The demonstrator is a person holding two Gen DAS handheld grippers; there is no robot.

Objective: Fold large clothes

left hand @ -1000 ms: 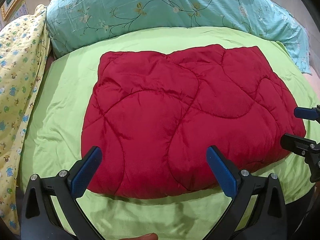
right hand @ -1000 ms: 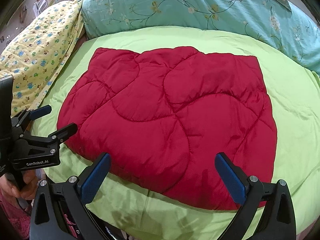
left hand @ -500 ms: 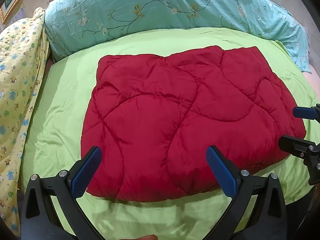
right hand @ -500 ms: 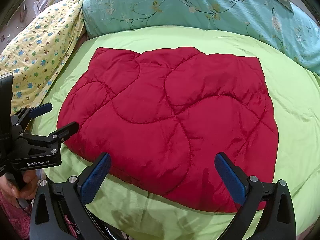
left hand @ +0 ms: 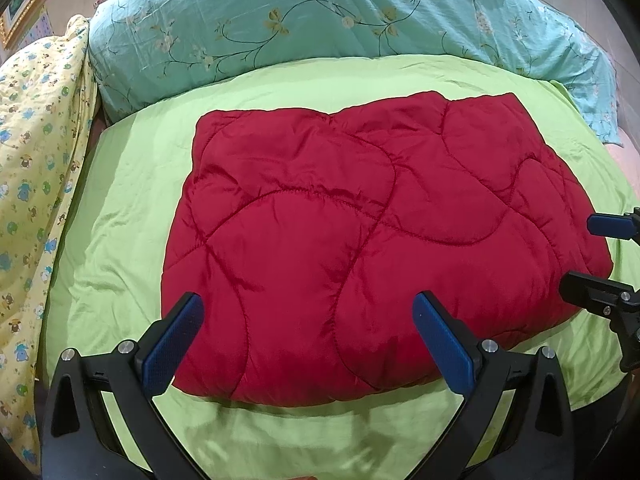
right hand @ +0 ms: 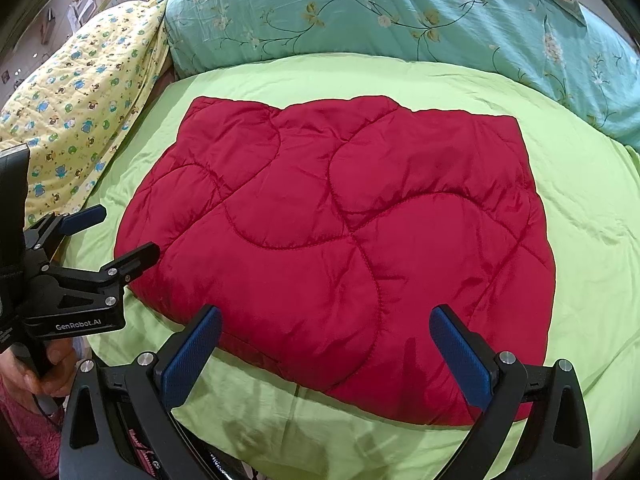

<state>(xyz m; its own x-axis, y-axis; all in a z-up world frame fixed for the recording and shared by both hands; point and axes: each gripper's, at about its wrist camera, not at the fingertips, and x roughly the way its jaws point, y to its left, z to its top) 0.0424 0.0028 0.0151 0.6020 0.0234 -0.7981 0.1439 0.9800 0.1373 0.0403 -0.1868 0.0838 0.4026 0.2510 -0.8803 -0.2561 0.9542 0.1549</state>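
A red quilted padded garment lies folded into a rough rectangle on the green bed sheet; it also shows in the right wrist view. My left gripper is open and empty, held above the garment's near edge. My right gripper is open and empty, above the near edge further right. The right gripper shows at the right edge of the left wrist view, and the left gripper shows at the left of the right wrist view, also open beside the garment's left corner.
A teal floral duvet lies along the back of the bed. A yellow printed blanket is heaped at the left. The green sheet surrounds the garment on all sides.
Both grippers stay open and nearly still. The view has drifted slightly, with the garment sitting a little higher in the left wrist view.
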